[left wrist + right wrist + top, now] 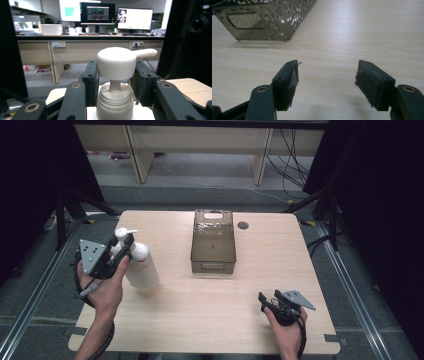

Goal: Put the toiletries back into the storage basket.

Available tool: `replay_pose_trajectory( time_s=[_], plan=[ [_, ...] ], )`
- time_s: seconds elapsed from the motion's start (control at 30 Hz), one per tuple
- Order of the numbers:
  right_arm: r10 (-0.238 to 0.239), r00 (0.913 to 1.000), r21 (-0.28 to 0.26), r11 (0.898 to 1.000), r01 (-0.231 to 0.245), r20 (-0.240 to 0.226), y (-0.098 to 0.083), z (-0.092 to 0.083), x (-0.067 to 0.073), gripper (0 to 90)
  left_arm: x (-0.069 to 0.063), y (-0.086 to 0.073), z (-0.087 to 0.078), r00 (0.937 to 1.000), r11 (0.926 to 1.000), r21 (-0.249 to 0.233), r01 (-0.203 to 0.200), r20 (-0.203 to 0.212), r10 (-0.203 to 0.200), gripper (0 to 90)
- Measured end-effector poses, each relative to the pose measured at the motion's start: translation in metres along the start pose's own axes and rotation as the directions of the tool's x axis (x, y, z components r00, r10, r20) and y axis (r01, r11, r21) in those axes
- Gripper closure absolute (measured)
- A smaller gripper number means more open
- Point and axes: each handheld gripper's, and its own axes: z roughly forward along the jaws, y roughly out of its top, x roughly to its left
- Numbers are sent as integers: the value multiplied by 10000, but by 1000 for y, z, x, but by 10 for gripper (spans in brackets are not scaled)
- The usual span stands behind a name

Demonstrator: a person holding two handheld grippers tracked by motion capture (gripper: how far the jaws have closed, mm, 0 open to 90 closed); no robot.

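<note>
- Nearest the person, the right gripper (272, 301) is resting low over the desk (215, 320), its jaws standing apart with nothing between them, well apart from the bottle.
- Further out on the left, the left gripper (125, 251) is clamping the neck of the pump bottle (141, 266), its pads (90, 82) pressing on either side just under the pump head (117, 62).
- Judging by its looks, the bottle is behaving as stiff, smooth plastic, likely heavy if full, so the body could be slipping; the ridged collar below the pump is giving the surest hold, since the head is stopping it from sliding down.
- Its base is appearing to be leaning at the desk's left edge, tilted; whether it is touching I cannot tell.
- Beyond, the smoky clear basket (213, 242) is standing mid-desk, well apart from both grippers.
</note>
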Motion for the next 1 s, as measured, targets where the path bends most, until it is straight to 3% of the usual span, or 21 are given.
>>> replay_pose_trajectory(
  time_s=[0.03, 0.07, 0.2, 0.5, 0.57, 0.6, 0.67, 0.73, 0.83, 0.87, 0.93, 1.0],
  plan=[
    [103, 9999, 212, 9997, -103, 3, 0, -1, 1, 349, -2, 1, 1, 10000, 10000, 7, 1, 65, -1, 597],
    [-170, 9998, 3, 9999, 170, 128, 0, 0, -1, 349, -4, 1, 2, 9999, 10000, -8, 15, 123, -15, 596],
    [-172, 9998, 2, 9999, 172, 142, 0, 0, -1, 348, -11, 4, 4, 9995, 9998, -95, 158, 282, -155, 596],
    [-110, 9999, 7, 9999, 110, 118, 0, -1, 0, 348, -28, 9, 11, 9973, 9998, -166, 82, 735, -70, 596],
    [-57, 10000, -7, 10000, 58, 19, 0, 0, 0, 348, -32, 11, 12, 9965, 9997, -198, 126, 825, -109, 596],
    [400, 9992, 90, 9992, -400, -60, -1, -1, 4, 348, -32, 11, 12, 9965, 9997, -198, 126, 825, -109, 596],
    [395, 9992, 88, 9992, -395, -60, -1, -1, 4, 348, -36, 13, 14, 9960, 9996, -221, 161, 887, -141, 596],
    [-97, 9999, 10, 10000, 97, 89, 0, -1, 0, 347, -41, 16, 16, 9954, 9995, -280, 145, 954, -118, 596],
    [-60, 10000, 8, 10000, 60, -1, 0, 0, 0, 347, -47, 19, 19, 9950, 9993, -351, 151, 989, -116, 596],
    [363, 9993, 77, 9993, -362, -49, 0, -1, 3, 347, -49, 20, 20, 9950, 9992, -380, 139, 989, -101, 596],
    [-78, 10000, -20, 10000, 78, 52, 0, -1, 0, 347, -53, 22, 22, 9945, 9989, -427, 184, 1041, -138, 596],
    [-41, 10000, -4, 10000, 41, -18, 0, -1, 0, 347, -54, 23, 23, 9943, 9989, -437, 185, 1056, -138, 596]
  ],
)
